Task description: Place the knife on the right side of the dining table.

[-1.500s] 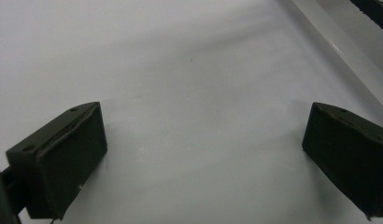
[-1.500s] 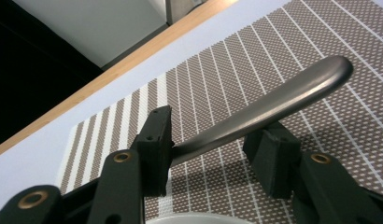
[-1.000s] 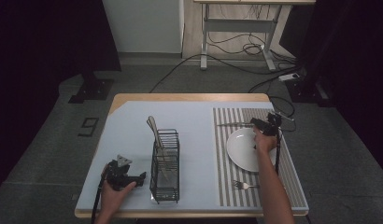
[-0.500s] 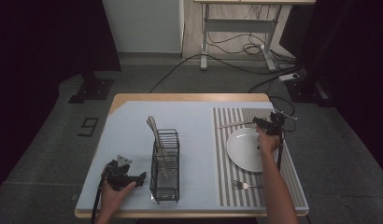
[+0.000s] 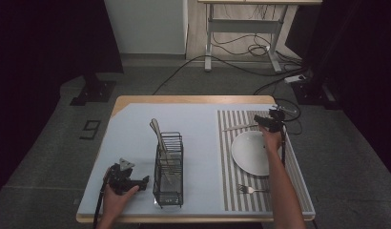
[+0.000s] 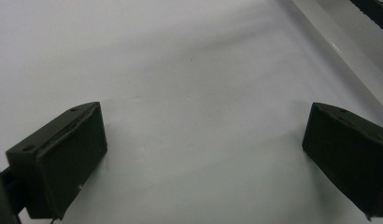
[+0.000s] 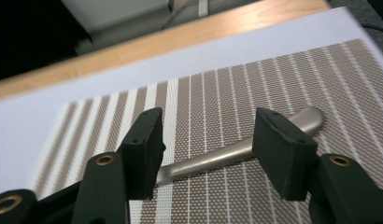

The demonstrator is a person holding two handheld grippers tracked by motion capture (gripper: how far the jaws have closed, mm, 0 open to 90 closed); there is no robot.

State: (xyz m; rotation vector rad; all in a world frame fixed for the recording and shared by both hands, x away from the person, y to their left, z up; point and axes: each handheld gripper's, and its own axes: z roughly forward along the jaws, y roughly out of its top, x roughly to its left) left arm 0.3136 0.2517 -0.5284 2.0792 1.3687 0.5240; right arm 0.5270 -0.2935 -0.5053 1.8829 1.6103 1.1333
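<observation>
A silver knife [image 5: 236, 127] lies on the striped placemat [image 5: 227, 167], beyond the white plate [image 5: 251, 153]. My right gripper [image 5: 258, 121] hovers at the knife's handle end. In the right gripper view the right gripper [image 7: 210, 140] is open, and the knife's handle [image 7: 217, 157] lies on the mat between the jaws with neither pad touching it. These jaws have just been opening a little. My left gripper [image 5: 143, 182] rests at the table's near left, beside the black wire caddy [image 5: 168, 191]. Over bare table, the left gripper [image 6: 203, 154] is open with nothing between its jaws.
A fork [image 5: 251, 190] lies on the placemat in front of the plate. The caddy holds a pale utensil [image 5: 158, 133] that leans out to the far left. The wooden table edge [image 7: 133, 44] runs just beyond the mat. Cables and a desk frame stand on the floor behind.
The right gripper has drifted slightly toward the far edge of the table, above the knife's handle. The knife, plate, fork and left hand have kept their places.
</observation>
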